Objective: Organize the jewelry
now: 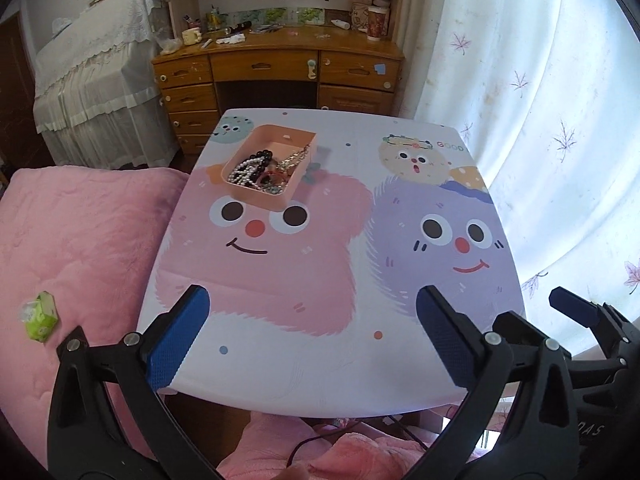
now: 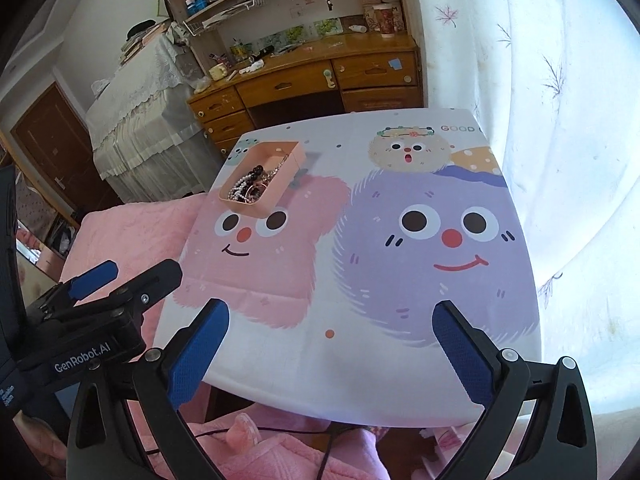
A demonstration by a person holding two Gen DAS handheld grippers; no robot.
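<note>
A pink tray [image 1: 262, 201] stands at the far left of a small table [image 1: 320, 368] covered with a cartoon-face cloth. A tangle of jewelry [image 1: 256, 170] lies in the tray: pearl strands, dark beads and a silver chain. My left gripper [image 1: 313, 297] hovers over the near table edge, open, with only the cloth between its blue pads. The right wrist view shows the same tray [image 2: 256, 209] and jewelry [image 2: 251, 186] far ahead to the left. My right gripper [image 2: 330, 309] is open and holds nothing, close beside the left gripper [image 2: 132, 270].
A pink quilt [image 1: 80, 240] borders the table's left side, with a green tissue pack [image 1: 40, 316] on it. A wooden desk [image 1: 280, 64] stands behind the table and a white curtain [image 1: 540, 120] hangs to the right. A cable [image 2: 280, 430] runs below the near edge.
</note>
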